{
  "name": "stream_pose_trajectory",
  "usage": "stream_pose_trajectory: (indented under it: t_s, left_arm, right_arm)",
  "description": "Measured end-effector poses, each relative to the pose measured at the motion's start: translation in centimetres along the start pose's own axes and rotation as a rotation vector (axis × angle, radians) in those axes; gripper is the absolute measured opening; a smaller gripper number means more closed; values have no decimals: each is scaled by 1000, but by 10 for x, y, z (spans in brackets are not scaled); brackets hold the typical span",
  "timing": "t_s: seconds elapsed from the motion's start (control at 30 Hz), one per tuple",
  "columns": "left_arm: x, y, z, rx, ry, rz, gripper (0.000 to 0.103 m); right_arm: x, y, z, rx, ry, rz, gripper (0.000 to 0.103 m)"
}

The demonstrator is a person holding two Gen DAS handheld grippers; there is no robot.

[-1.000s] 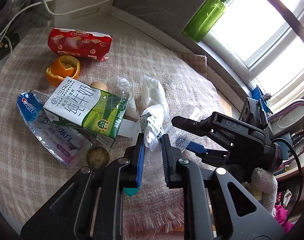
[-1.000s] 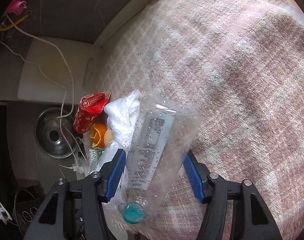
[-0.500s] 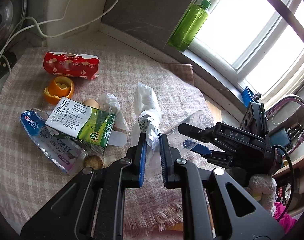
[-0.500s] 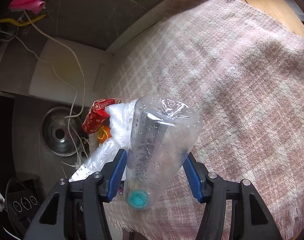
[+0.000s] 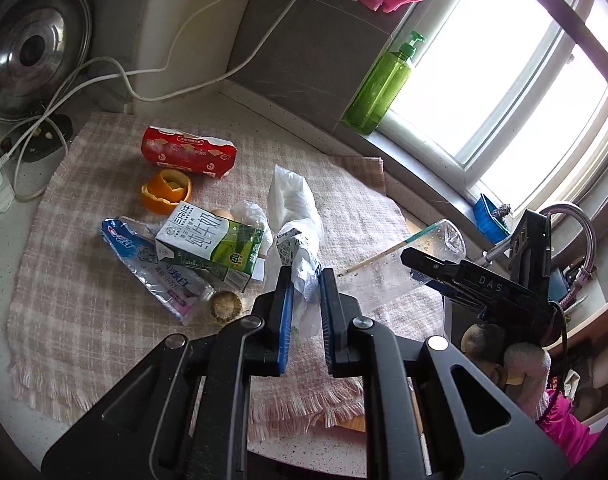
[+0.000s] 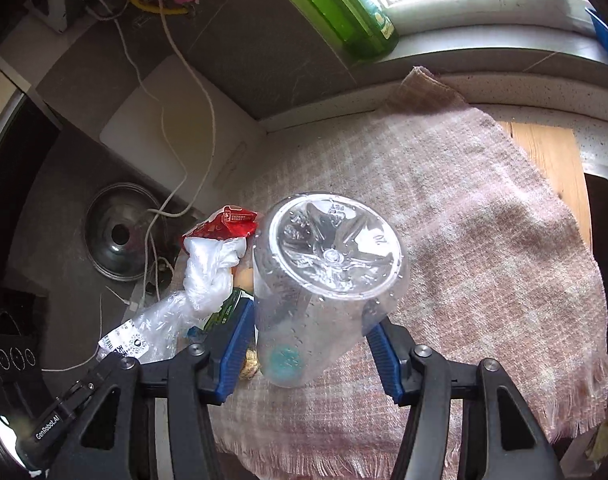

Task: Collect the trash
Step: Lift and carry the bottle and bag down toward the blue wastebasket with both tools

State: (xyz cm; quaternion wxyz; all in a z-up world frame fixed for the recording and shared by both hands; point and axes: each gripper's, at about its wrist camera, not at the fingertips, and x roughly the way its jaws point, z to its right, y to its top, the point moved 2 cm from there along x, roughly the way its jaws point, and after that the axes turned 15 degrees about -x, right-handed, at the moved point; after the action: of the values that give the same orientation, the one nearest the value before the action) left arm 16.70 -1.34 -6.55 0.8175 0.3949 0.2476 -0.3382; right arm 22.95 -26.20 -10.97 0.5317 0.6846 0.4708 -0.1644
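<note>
Clear plastic bag [image 5: 294, 220] pinched in left gripper [image 5: 304, 312], lifted above checked cloth [image 5: 84, 280] on desk. Clear plastic bottle [image 6: 324, 280] clamped in right gripper [image 6: 310, 346], base forward, raised over cloth's near edge. Milk carton [image 5: 210, 246], orange peel [image 5: 166, 190] left lying mid-cloth.

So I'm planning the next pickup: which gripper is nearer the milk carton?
Left. The left gripper, shut on a plastic bag, sits just right of the milk carton. The right gripper holds a clear bottle farther right, beyond it.
</note>
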Motion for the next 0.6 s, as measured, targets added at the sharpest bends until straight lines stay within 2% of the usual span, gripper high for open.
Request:
stream_pose_trajectory:
  t_s: [0.2, 0.43, 0.6]
  left_arm:
    - [-37, -17, -18, -24, 5, 25, 11]
    - [-72, -45, -41, -59, 19, 29, 11]
    - [-93, -68, -60, -80, 55, 19, 11]
  right_arm:
    - [-20, -4, -30, -98, 11, 39, 58]
    - [-42, -21, -66, -195, 99, 29, 58]
    - [-52, -39, -86, -229, 147, 9, 58]
